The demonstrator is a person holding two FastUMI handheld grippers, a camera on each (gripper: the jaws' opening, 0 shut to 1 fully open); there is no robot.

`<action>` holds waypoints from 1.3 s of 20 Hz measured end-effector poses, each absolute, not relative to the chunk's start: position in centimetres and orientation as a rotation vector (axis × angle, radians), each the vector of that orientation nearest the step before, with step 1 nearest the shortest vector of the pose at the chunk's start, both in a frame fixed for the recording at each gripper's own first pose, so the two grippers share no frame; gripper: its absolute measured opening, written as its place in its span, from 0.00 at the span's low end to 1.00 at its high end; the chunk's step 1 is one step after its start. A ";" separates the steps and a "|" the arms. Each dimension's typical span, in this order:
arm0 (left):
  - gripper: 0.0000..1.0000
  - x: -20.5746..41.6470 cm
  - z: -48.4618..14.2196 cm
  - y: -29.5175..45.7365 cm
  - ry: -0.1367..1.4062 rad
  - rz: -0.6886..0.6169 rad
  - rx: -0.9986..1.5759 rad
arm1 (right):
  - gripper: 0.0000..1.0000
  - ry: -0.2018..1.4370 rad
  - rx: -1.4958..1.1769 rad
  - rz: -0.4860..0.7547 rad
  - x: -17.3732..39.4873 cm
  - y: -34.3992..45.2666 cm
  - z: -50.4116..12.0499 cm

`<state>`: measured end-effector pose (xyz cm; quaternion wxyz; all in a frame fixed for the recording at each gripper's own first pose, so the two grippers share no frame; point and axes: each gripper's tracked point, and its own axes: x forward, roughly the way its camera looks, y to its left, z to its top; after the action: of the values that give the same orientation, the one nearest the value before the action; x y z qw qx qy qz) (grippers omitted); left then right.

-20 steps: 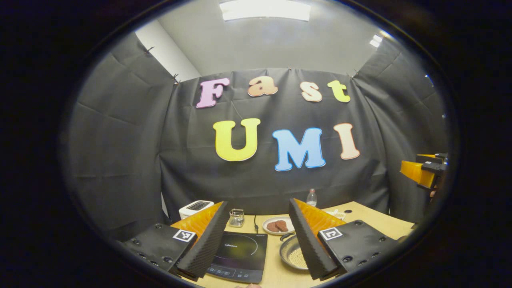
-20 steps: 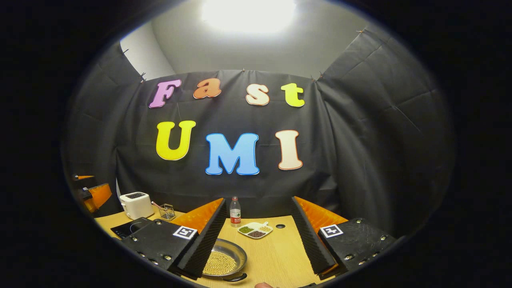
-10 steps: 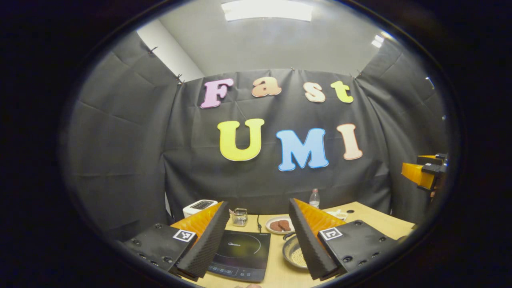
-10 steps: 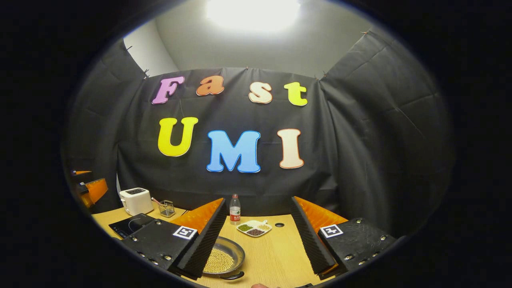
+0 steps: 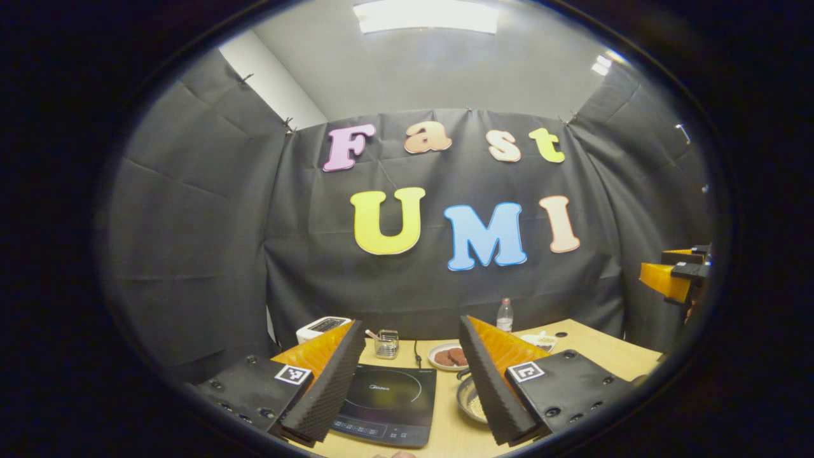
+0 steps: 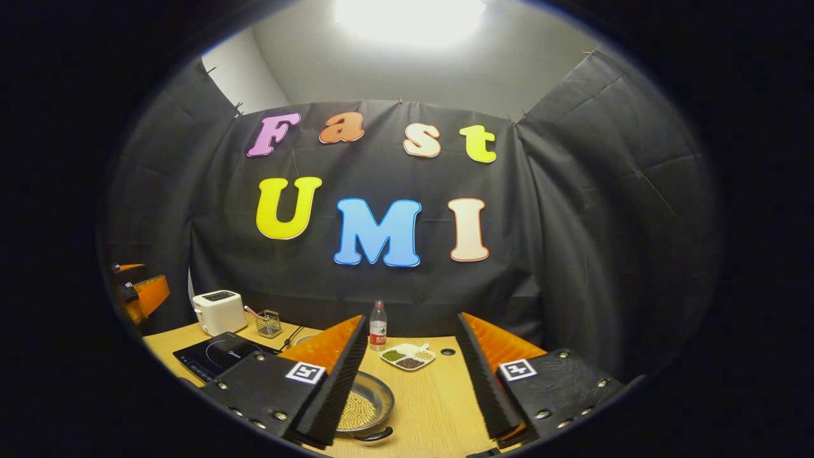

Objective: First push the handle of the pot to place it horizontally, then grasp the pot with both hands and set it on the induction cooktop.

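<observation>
**Pot on the table, both hand-held grippers released above it**

Here the left hand-held gripper [image 5: 410, 381] hangs over the near edge of the table [image 5: 591, 343] with its fingers spread wide and nothing between them. Through that gap lies the induction cooktop [image 5: 388, 404], flat on the table. The pot [image 5: 469, 399] sits just to the right of the cooktop, apart from it, and is partly hidden behind this gripper's right finger. Beyond it stand a plate [image 5: 445, 357] of brown pieces, a water bottle [image 5: 504, 315], a small wire basket [image 5: 386, 343] and a toaster [image 5: 321, 327].

The right hand-held gripper [image 6: 413, 394] is likewise released, gripping nothing. The pot [image 6: 369, 407], holding pale grains, lies low and left between its fingers, half covered by the left finger, with a dark handle [image 6: 372, 435] at its near rim. A divided dish [image 6: 407, 357] lies farther off, near the bottle [image 6: 378, 326]. The cooktop [image 6: 213, 356] is at far left.
</observation>
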<state>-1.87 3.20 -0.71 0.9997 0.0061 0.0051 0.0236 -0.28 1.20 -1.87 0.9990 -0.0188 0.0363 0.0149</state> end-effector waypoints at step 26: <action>0.99 0.1 -2.8 12.3 0.010 0.065 0.021 | 0.01 0.377 -0.103 0.199 0.4 10.9 -12.0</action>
<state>0.07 12.31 -2.84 0.9994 0.0107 0.0050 0.0323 0.43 10.86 -12.04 0.9760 -0.0511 0.1871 0.0987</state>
